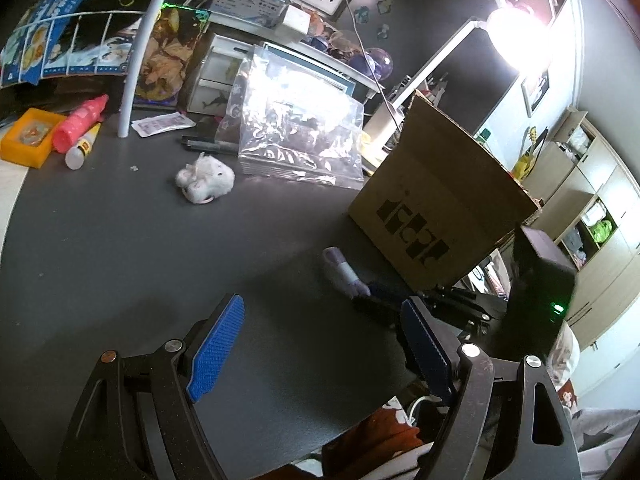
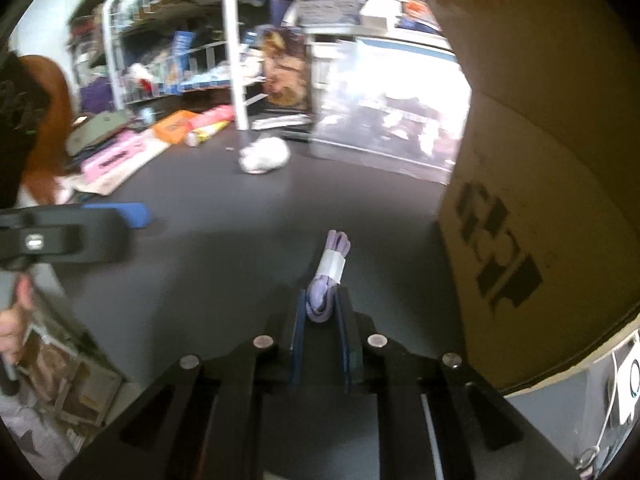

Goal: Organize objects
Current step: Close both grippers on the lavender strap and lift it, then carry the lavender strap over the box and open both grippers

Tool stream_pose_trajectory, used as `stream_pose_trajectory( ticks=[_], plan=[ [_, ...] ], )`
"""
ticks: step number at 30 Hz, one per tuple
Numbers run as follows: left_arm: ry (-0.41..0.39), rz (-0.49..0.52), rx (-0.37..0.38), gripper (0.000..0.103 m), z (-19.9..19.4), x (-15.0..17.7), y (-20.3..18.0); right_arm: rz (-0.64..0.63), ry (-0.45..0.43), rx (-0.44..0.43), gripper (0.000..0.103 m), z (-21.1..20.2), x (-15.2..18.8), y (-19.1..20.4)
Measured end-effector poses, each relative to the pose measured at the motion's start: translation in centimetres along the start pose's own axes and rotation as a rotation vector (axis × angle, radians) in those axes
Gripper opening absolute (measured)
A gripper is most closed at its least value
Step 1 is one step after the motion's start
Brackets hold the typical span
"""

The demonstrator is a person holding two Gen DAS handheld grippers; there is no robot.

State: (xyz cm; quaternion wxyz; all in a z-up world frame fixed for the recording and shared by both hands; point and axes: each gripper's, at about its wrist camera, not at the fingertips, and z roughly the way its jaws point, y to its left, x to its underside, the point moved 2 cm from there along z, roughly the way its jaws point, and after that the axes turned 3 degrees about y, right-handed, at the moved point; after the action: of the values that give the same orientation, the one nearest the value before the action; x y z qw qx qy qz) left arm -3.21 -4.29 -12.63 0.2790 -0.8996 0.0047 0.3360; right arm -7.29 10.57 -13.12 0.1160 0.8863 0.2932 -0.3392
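R gripper pinches near end of a purple bundle w/ white band, jaws pressed on it; bundle sticks out fwd over the dark table. Cardboard box just right of jaws. L gripper jaws spread, nothing between; same bundle ahead-right of them. White plush farther ahead-left, clear plastic bag beyond it.

Low wrist views, shared cardboard box.
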Motion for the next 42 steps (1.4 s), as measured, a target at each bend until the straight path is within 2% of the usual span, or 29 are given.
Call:
stream_pose_trajectory(
  ticks=[7,10,12,17,22,32,42],
  plan=[
    [-0.02,0.008,0.039,0.077,-0.7,-1.1,-0.7,-0.142,-0.065,-0.131,0.012,-3.3,-1.6,3.4],
    [-0.027,0.015,0.038,0.06,-1.2,-2.0,-1.1,-0.179,-0.08,-0.186,0.012,-4.4,-2.5,4.3],
    [-0.033,0.023,0.033,0.054,-1.6,-2.5,-1.4,-0.196,-0.091,-0.209,0.012,-5.1,-3.0,4.7],
    [-0.059,0.04,0.024,0.034,-2.5,-3.8,-2.1,-0.242,-0.126,-0.218,0.012,-6.5,-4.0,5.2],
    [-0.083,0.077,0.005,0.026,-3.3,-5.5,-3.3,-0.261,-0.158,-0.221,0.012,-7.8,-5.3,4.8],
    [-0.096,0.186,0.005,0.025,-3.2,-9.9,-8.3,-0.256,-0.227,-0.186,0.012,-11.4,-8.0,1.7],
    [-0.01,0.326,0.051,0.025,1.5,-14.8,-15.4,-0.178,-0.258,-0.084,0.012,-14.6,-9.5,-5.1]
  ],
)
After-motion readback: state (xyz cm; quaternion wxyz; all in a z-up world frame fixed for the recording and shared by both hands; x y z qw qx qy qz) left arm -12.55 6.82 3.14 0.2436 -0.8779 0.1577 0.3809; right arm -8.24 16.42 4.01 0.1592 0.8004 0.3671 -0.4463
